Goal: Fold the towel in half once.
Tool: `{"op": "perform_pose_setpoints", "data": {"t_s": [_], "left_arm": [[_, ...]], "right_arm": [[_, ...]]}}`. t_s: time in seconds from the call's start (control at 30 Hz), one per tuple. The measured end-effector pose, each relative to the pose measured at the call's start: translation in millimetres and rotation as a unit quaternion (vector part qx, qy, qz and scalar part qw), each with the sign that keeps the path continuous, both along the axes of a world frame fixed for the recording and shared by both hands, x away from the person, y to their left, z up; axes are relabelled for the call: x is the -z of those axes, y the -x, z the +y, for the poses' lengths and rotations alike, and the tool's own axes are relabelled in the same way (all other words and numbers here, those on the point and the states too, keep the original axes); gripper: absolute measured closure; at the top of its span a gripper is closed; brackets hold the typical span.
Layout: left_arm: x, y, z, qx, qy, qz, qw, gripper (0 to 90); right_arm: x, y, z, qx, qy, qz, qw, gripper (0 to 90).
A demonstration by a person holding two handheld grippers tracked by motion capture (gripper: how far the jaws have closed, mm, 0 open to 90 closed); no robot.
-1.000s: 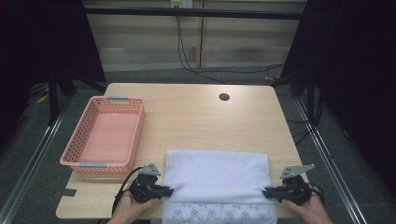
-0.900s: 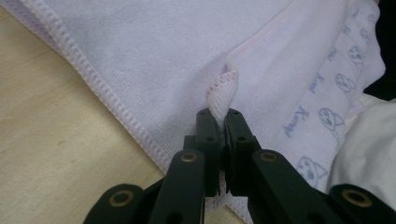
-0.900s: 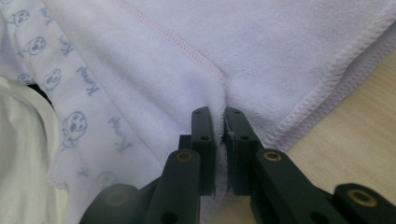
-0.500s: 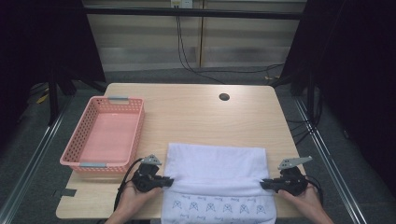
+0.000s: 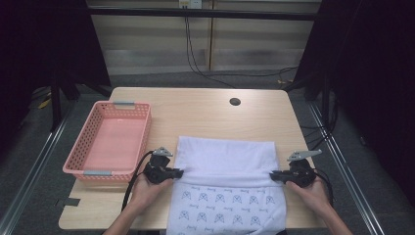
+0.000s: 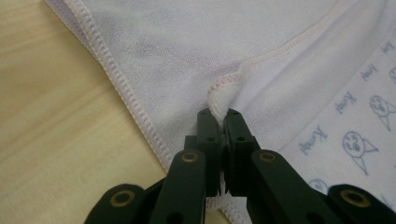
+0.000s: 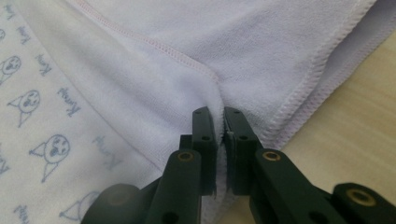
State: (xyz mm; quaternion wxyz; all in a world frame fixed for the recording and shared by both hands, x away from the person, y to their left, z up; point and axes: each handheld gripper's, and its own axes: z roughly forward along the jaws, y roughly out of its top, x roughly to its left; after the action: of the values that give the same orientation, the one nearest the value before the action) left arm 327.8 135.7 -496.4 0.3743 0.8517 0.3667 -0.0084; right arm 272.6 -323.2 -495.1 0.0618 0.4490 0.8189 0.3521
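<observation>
A white towel (image 5: 225,161) with a blue cat print on its near part (image 5: 230,205) lies at the table's front, its front edge hanging over. My left gripper (image 5: 177,172) is shut on the towel's left edge, pinching a stitched corner (image 6: 219,95) between its jaws. On the opposite side my right gripper (image 5: 273,175) is shut on the right edge, with a fold of cloth (image 7: 218,109) caught between its jaws. Between the two grippers a fold runs across the towel, the plain upper layer lying over the printed part.
A pink mesh basket (image 5: 88,142), with nothing in it, stands at the left of the wooden table (image 5: 205,112). A dark round hole (image 5: 235,102) sits near the table's far edge. Black cables trail over the floor behind the table.
Both grippers have moved away from the front edge toward the far side, carrying the towel's held edge with them. More of the printed part shows near the front.
</observation>
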Motion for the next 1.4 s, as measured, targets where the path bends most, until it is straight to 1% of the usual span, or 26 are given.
{"op": "perform_pose_setpoints", "data": {"t_s": [0.03,0.07,0.1,0.13,0.2,0.23,0.27,0.37,0.47,0.5,0.53,0.57,0.6,0.73,0.77,0.8,0.83,0.9,0.93,1.0,1.13,1.2,1.27,1.33,1.37,1.4], "left_arm": [[0.3,-3.5,-0.3,-0.002,0.001,0.001,1.0000,87.0],[-0.6,-7.8,-1.1,0.000,-0.005,0.001,1.0000,87.0],[-1.4,-9.8,-2.2,-0.002,-0.012,-0.003,0.9999,86.9],[-0.9,-11.7,-4.3,-0.008,-0.013,-0.012,0.9998,87.0],[-1.4,-17.4,-5.2,-0.009,-0.015,-0.007,0.9998,87.0],[-1.5,-20.4,-5.2,-0.009,-0.019,-0.011,0.9997,87.0],[-0.9,-23.3,-6.0,-0.016,-0.016,-0.011,0.9997,87.0],[0.5,-29.3,-5.6,-0.024,-0.007,-0.009,0.9997,87.0],[-1.4,-35.8,-7.5,-0.020,-0.023,-0.015,0.9994,86.9],[-1.1,-38.0,-8.3,-0.024,-0.023,-0.018,0.9993,86.9],[-0.9,-40.0,-8.8,-0.027,-0.021,-0.017,0.9993,86.9],[-1.5,-42.5,-9.0,-0.025,-0.023,-0.013,0.9993,86.9],[-1.8,-45.3,-10.2,-0.028,-0.031,-0.022,0.9989,86.9],[-2.2,-55.6,-13.4,-0.032,-0.040,-0.031,0.9982,86.9],[-2.2,-58.2,-14.7,-0.036,-0.041,-0.032,0.9980,86.9],[-1.8,-61.3,-15.4,-0.039,-0.041,-0.035,0.9978,86.9],[-2.0,-65.1,-15.3,-0.041,-0.043,-0.032,0.9977,86.9],[-1.1,-71.5,-15.5,-0.048,-0.038,-0.033,0.9976,86.9],[0.2,-75.7,-15.4,-0.056,-0.033,-0.033,0.9973,86.9],[0.4,-82.9,-15.6,-0.062,-0.033,-0.030,0.9971,86.9],[-0.4,-97.4,-18.1,-0.071,-0.044,-0.034,0.9960,86.9],[-0.3,-103.7,-18.4,-0.074,-0.043,-0.033,0.9958,86.9],[-0.7,-109.8,-20.0,-0.071,-0.052,-0.041,0.9953,86.9],[-0.9,-117.3,-21.9,-0.077,-0.056,-0.042,0.9945,86.8],[-0.6,-119.9,-22.9,-0.082,-0.055,-0.042,0.9942,86.9],[-0.3,-122.9,-24.2,-0.089,-0.054,-0.044,0.9935,86.9]], "right_arm": [[0.3,-2.7,-0.3,0.002,-0.002,-0.001,1.0000,84.9],[0.8,-6.3,-0.8,0.004,-0.004,-0.002,1.0000,84.9],[1.1,-10.6,-1.6,0.005,-0.004,-0.003,1.0000,84.9],[1.1,-12.5,-1.9,0.008,-0.003,-0.002,1.0000,84.9],[1.4,-18.2,-1.9,0.013,-0.004,-0.004,0.9999,84.9],[1.4,-20.7,-1.8,0.013,-0.001,-0.006,0.9999,84.9],[1.5,-22.8,-1.7,0.014,-0.001,-0.007,0.9999,84.9],[2.1,-27.3,-3.1,0.017,-0.004,-0.007,0.9998,84.9],[1.0,-31.6,-1.6,0.017,0.007,-0.010,0.9998,84.9],[1.1,-34.0,-1.1,0.016,0.007,-0.012,0.9998,84.9],[0.8,-36.3,-1.1,0.018,0.010,-0.010,0.9997,84.9],[1.1,-39.0,-0.6,0.019,0.010,-0.014,0.9997,84.9],[1.8,-41.5,-0.5,0.023,0.009,-0.017,0.9995,84.9],[3.7,-54.3,-2.5,0.032,0.002,-0.021,0.9992,84.9],[3.9,-57.4,-2.5,0.036,0.002,-0.024,0.9991,84.9],[3.3,-60.4,-1.8,0.034,0.009,-0.024,0.9991,84.9],[2.8,-63.3,-0.5,0.038,0.012,-0.023,0.9990,84.9],[3.2,-70.7,-0.1,0.041,0.015,-0.028,0.9987,84.9],[3.9,-74.9,-0.9,0.042,0.012,-0.028,0.9987,84.9],[4.9,-84.4,-0.9,0.048,0.011,-0.030,0.9983,84.9],[5.3,-102.5,1.6,0.059,0.013,-0.032,0.9976,84.9],[5.5,-110.1,2.2,0.062,0.014,-0.033,0.9974,84.9],[5.3,-117.2,3.6,0.065,0.019,-0.035,0.9971,84.9],[5.6,-124.1,4.7,0.071,0.025,-0.039,0.9964,84.9],[5.9,-128.9,4.2,0.075,0.021,-0.037,0.9963,84.9],[5.6,-131.5,4.9,0.078,0.024,-0.037,0.9960,84.9]]}}
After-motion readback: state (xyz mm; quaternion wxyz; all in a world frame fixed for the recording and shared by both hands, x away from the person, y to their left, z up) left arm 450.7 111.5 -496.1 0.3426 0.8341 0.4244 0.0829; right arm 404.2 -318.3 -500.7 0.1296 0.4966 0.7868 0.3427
